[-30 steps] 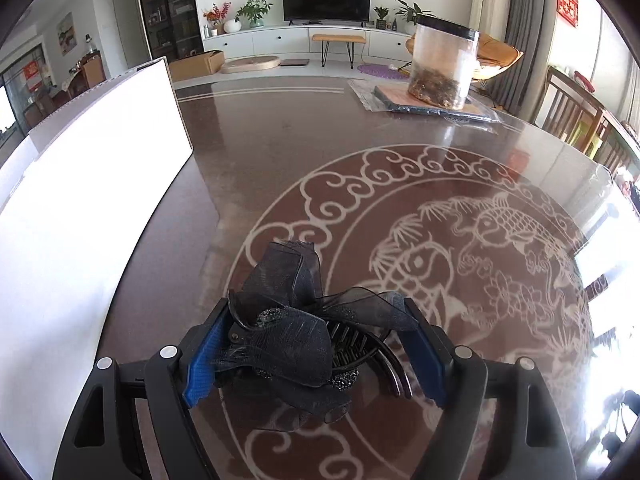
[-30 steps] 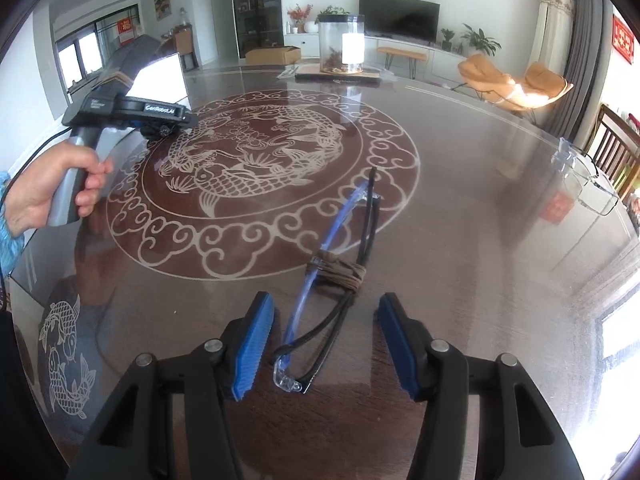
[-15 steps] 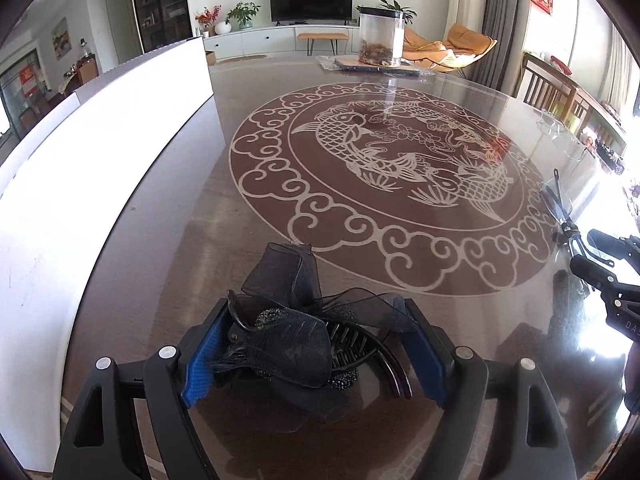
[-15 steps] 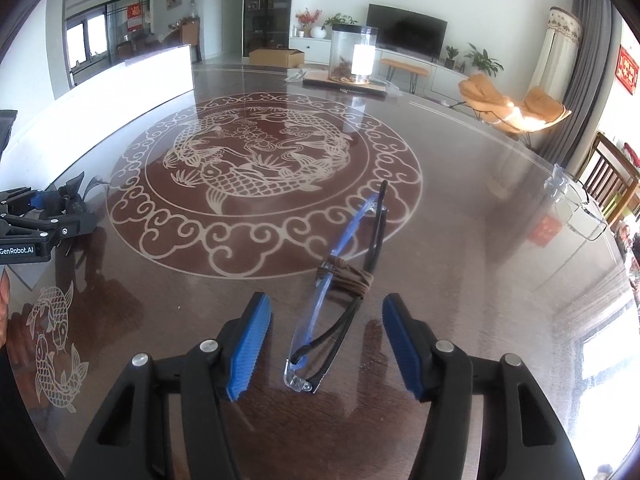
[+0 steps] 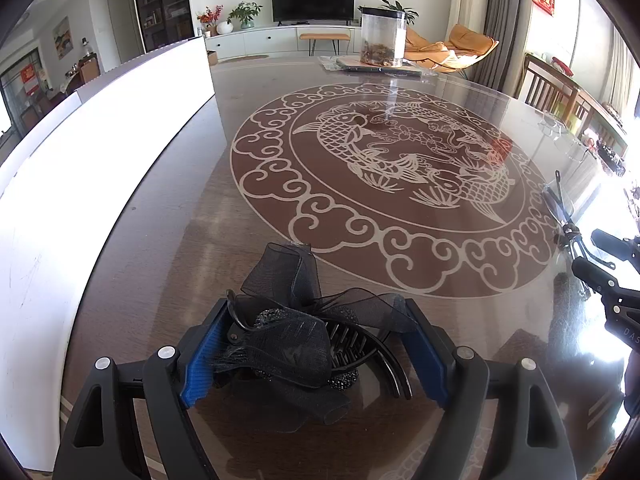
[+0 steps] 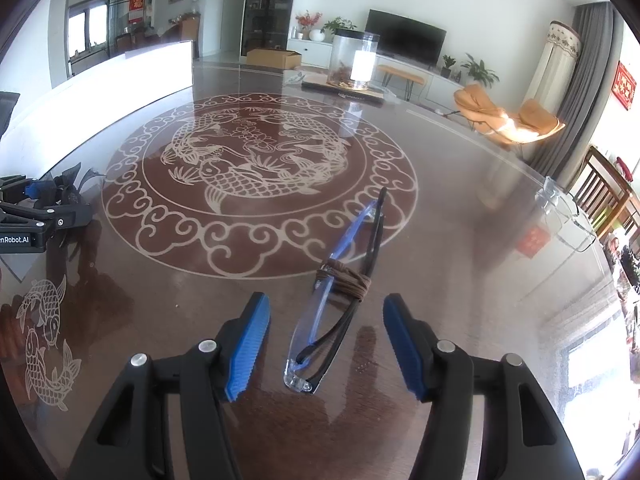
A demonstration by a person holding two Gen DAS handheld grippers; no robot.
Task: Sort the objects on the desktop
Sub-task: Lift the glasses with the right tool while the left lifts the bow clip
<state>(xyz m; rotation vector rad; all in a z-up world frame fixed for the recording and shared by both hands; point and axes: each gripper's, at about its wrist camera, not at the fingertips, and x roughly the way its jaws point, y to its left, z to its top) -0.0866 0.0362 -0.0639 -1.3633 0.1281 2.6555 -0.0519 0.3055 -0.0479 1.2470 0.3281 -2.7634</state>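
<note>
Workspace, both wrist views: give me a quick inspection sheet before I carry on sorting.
Surface: glossy brown table with a fish medallion; strong glare on the window side.
Job's things: black hair clip with mesh bow, held in the left gripper; folded glasses bound by a brown band, lying on the table.
Clutter: clear jar on a flat mat at the far end; clear tray at the table's edge.
Grippers: left jaws closed on the hair clip; right gripper jaws have just been opening and straddle the glasses without touching them.
Cables: nothing seen.
Surroundings: white panel along one side, television, orange chairs, wooden chairs.
</note>
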